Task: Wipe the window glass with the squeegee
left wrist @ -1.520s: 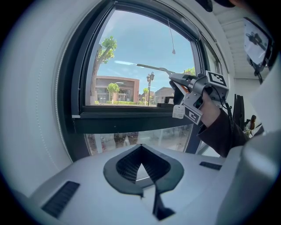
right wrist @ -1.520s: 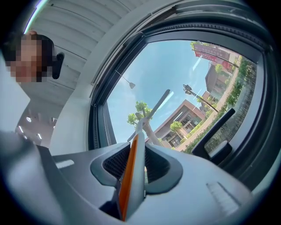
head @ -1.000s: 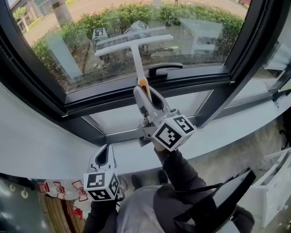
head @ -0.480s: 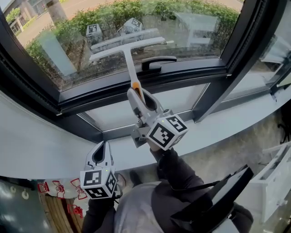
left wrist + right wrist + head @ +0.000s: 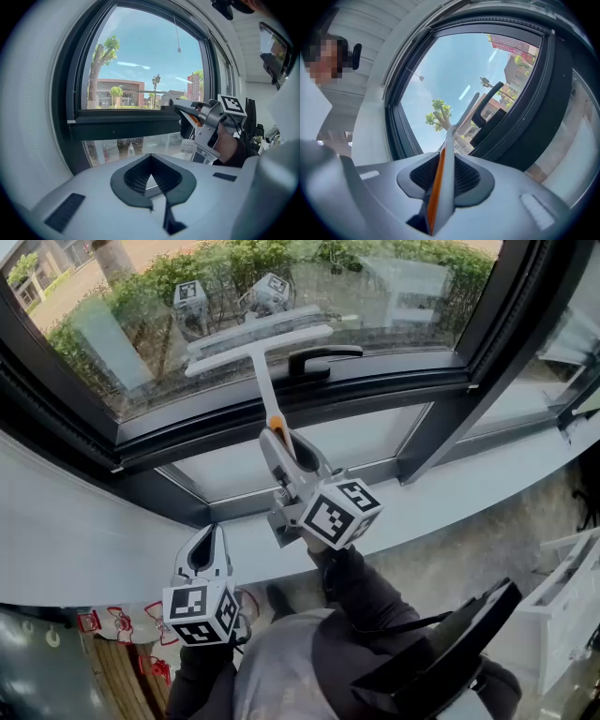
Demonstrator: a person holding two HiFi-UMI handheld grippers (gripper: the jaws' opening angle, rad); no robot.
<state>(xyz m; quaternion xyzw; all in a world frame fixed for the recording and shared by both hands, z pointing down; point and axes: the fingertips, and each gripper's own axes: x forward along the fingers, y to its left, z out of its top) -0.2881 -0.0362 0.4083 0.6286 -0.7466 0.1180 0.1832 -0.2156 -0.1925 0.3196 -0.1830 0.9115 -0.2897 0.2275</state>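
Two grippers in view. Right gripper [image 5: 277, 442] has its jaws clamped tight on the squeegee [image 5: 262, 376] by its orange-striped grip. The white blade lies against the glass [image 5: 141, 306], just above and left of the window handle [image 5: 324, 358]. Left gripper [image 5: 208, 555] hangs well below and left of the window handle, under the sill, jaws together with nothing between them.

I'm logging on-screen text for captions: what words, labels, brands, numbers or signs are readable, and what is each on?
No text is readable.
Black-and-white square markers on the cubes of the left gripper and right gripper: patterns, no words.
Red banner on a building outside: too blurred to read.
On the white T-shaped squeegee: no print visible.
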